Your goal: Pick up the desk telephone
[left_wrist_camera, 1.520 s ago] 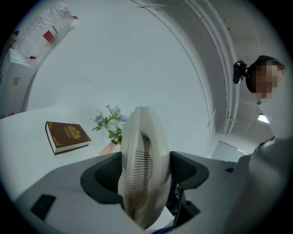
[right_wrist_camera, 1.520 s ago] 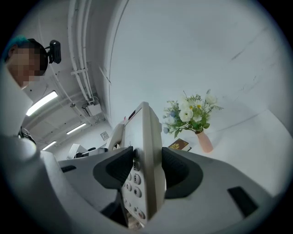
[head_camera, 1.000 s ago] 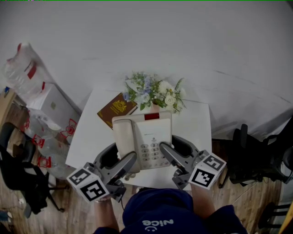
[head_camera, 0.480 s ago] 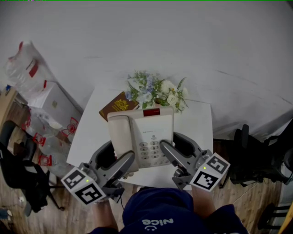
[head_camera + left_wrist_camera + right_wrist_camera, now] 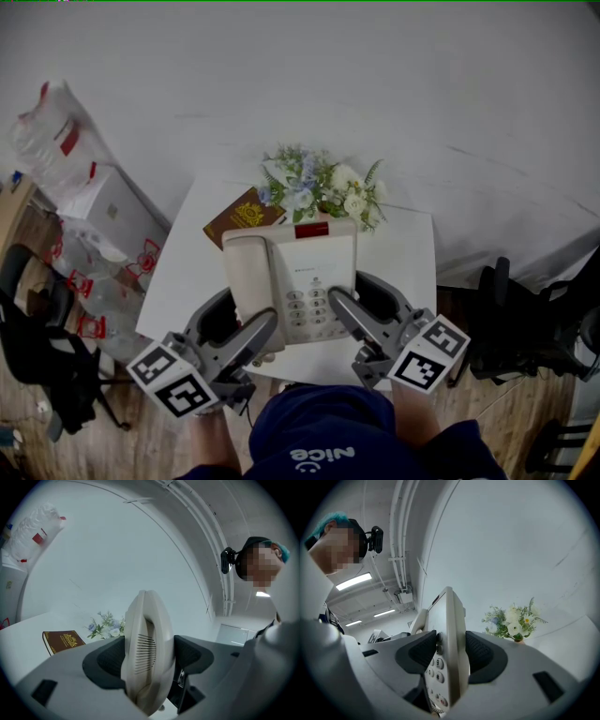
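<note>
Cream desk telephone [image 5: 298,265] pinched by left gripper [image 5: 267,324] at handset [image 5: 246,279], right gripper [image 5: 336,306] at keypad [image 5: 312,314]; seemingly mid-lift, next raise evenly.

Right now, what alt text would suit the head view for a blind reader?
A person's left tool and right tool grip a cream desk telephone by its sides over a small white table. Flowers and a brown book sit behind it.
</note>
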